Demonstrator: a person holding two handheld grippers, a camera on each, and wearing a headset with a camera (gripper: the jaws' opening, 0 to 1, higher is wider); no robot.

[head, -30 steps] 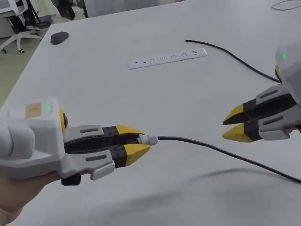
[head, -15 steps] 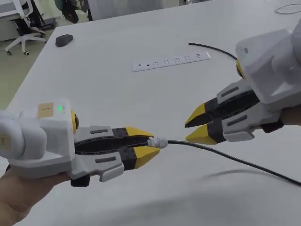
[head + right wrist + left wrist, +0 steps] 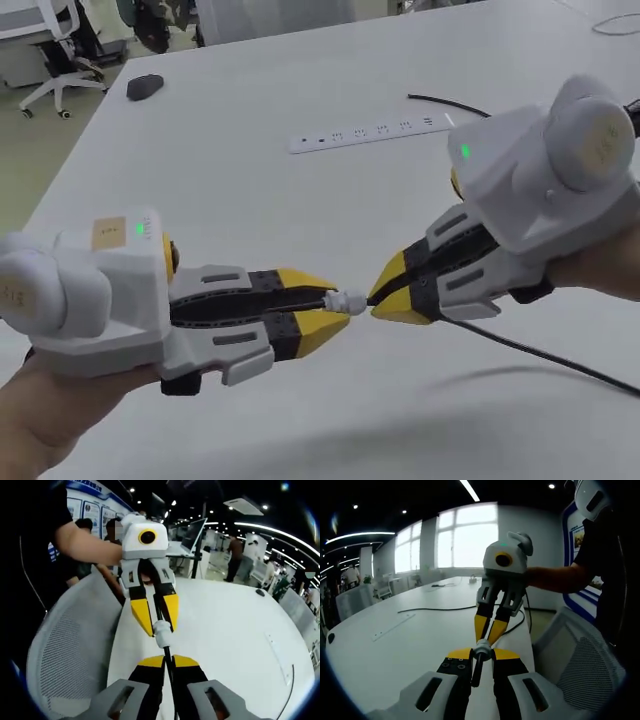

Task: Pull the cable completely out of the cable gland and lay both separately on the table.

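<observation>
No lettering can be read anywhere. A tan label (image 3: 108,232) on top of the left gripper (image 3: 336,303) shows no legible print, and the posters on the blue wall boards (image 3: 100,512) are too small to make out.

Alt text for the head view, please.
The left gripper clamps a small white cable gland above a white table, while the right gripper meets it tip to tip, jaws closed on the thin black cable. A white power strip lies beyond.
</observation>
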